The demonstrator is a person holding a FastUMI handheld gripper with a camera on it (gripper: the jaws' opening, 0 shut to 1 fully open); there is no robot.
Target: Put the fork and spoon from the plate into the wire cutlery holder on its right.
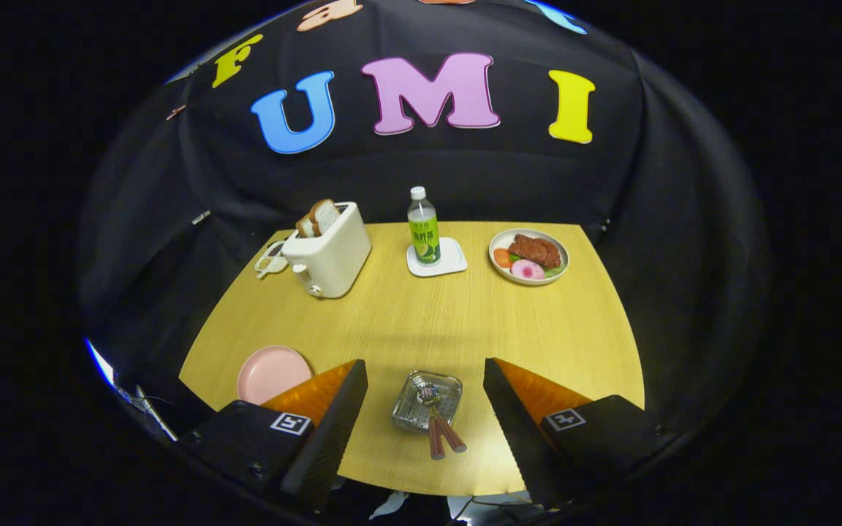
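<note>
Gripper view
Gripper [425, 409]: raised above the near part of the table, fingers spread wide apart, nothing between the pads, touching nothing.
Fingers [337, 420]: black pads with orange sides, one on each side of the wire cutlery holder.
Wire cutlery holder [427, 401]: small rectangular metal basket, standing on the table between the two fingers, near the front edge.
Fork and spoon [441, 431]: both already in the holder, heads down inside the basket, reddish-brown handles sticking out over its near rim and lying close together; which is which cannot be told.
Pink plate [271, 371]: left of the holder, just beyond the left finger, bare on top.
Table [421, 321]: light wood.
Toaster [328, 252]: cream, far left of the table, slices of bread standing in its slots.
Small item [270, 259]: just left of the toaster, too small to make out.
Bottle [423, 226]: green label, white cap, upright on a white coaster [452, 259], far centre.
Food plate [528, 256]: far right, holding meat and other food pieces.
</note>
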